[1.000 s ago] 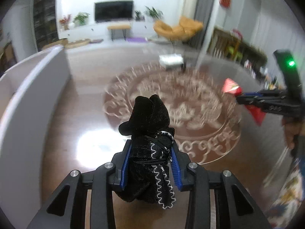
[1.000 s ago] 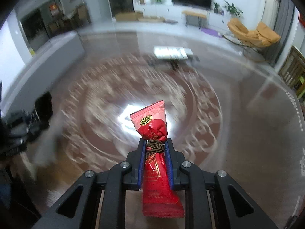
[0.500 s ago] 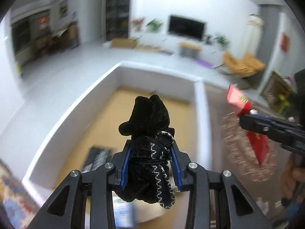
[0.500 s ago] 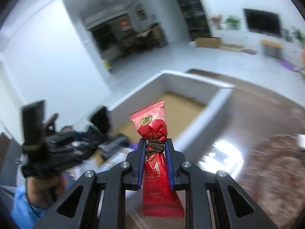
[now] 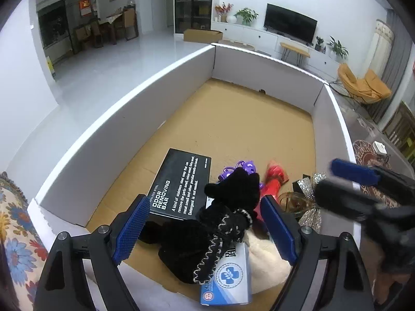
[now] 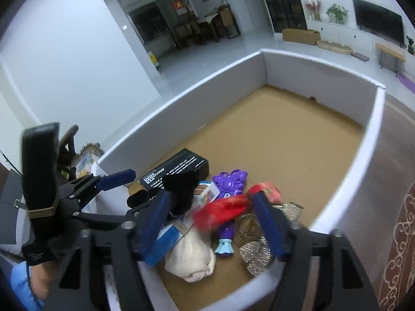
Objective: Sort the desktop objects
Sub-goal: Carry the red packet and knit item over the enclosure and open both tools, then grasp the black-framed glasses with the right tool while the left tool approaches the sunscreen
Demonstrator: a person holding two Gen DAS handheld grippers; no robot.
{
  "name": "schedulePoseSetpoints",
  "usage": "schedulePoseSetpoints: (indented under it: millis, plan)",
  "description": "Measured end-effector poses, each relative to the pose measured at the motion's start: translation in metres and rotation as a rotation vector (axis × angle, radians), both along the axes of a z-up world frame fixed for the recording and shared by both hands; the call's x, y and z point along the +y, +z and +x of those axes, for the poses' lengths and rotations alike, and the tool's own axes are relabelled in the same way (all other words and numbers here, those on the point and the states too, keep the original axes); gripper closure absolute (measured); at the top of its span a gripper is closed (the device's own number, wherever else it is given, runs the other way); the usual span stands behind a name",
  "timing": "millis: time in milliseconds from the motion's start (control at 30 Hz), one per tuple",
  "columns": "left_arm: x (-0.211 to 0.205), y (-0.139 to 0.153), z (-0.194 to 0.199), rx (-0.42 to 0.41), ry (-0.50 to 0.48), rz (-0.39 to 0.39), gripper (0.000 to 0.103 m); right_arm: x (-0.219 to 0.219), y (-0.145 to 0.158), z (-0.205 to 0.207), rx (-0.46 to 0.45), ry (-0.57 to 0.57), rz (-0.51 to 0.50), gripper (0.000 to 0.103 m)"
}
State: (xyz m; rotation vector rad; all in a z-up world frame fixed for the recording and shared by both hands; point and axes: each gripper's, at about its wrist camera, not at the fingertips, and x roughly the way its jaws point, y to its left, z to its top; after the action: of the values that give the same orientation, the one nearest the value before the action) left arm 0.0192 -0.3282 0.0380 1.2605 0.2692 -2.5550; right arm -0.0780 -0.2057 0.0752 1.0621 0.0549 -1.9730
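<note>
Left tongs (image 5: 205, 230): jaws opening, set wide; the black velvet pouch (image 5: 220, 228) sits between the blue pads with a clear gap on each side, so nothing is gripped. The pouch lies at the near end of the white box (image 5: 124, 119), over a blue-and-white carton (image 5: 230, 282) and a cream cloth bundle (image 5: 267, 261).

Right tongs (image 6: 215, 223): jaws opening, likewise wide. The red sachet (image 6: 223, 211) is between the pads, blurred, free of both, above the box contents.

Adjacent items, all crowded at the near end of the box: a black carton (image 5: 181, 184) printed "ODOR REMOVING BAR", a purple toy (image 6: 229, 189), a silver glitter bow (image 5: 308, 199) and a small colourful carton (image 6: 207, 194). In the left wrist view the right tongs cross the right edge above the box wall. The far part of the brown cardboard floor (image 5: 246, 119) is bare.

Surroundings: the box borders a dark glossy worktop (image 6: 368, 207) with a pale scroll pattern. Behind lie a white tiled floor (image 5: 109, 62), a wall-side television (image 5: 290, 24), potted plants and an orange chair (image 5: 363, 85)
</note>
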Motion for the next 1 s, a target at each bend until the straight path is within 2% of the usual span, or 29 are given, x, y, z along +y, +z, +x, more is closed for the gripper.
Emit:
schedulePoseSetpoints:
  millis: [67, 133, 267, 433, 467, 500, 533, 633, 733, 800, 867, 1000]
  plan:
    - [0.003, 0.004, 0.006, 0.022, -0.002, -0.003, 0.016, 0.018, 0.01, -0.003, 0.028, -0.024, -0.035, 0.027]
    - [0.011, 0.012, 0.002, 0.038, -0.016, -0.007, 0.016, 0.043, 0.017, -0.003, 0.052, -0.055, -0.062, 0.019]
    - [0.05, 0.034, 0.006, 0.11, -0.096, -0.001, 0.016, 0.111, 0.011, -0.014, 0.115, -0.172, -0.064, 0.017]
    - [0.137, 0.072, 0.012, 0.213, -0.32, 0.002, 0.015, 0.228, -0.028, -0.026, 0.138, -0.387, 0.047, 0.017]
    - [0.161, 0.079, 0.013, 0.233, -0.38, 0.0, 0.01, 0.256, -0.038, -0.03, 0.133, -0.439, 0.083, 0.017]
    - [0.182, 0.082, 0.012, 0.244, -0.428, -0.002, 0.001, 0.281, -0.047, -0.034, 0.122, -0.487, 0.117, 0.017]
    - [0.204, 0.081, 0.012, 0.249, -0.481, -0.001, 0.0, 0.309, -0.057, -0.039, 0.1, -0.543, 0.15, 0.017]
    - [0.262, 0.053, -0.004, 0.19, -0.61, 0.017, 0.0, 0.39, -0.074, -0.051, 0.024, -0.719, 0.185, 0.017]
    - [0.301, -0.005, -0.035, 0.058, -0.644, 0.006, 0.0, 0.436, -0.079, -0.059, -0.005, -0.808, 0.166, 0.017]
    - [0.315, -0.043, -0.057, -0.011, -0.643, -0.01, 0.0, 0.45, -0.077, -0.069, -0.008, -0.842, 0.183, 0.017]
    - [0.32, -0.065, -0.067, -0.044, -0.631, -0.054, 0.0, 0.451, -0.076, -0.08, -0.024, -0.845, 0.169, 0.017]
    - [0.309, -0.077, -0.08, -0.053, -0.594, -0.08, 0.0, 0.435, -0.072, -0.112, -0.024, -0.844, 0.143, 0.017]
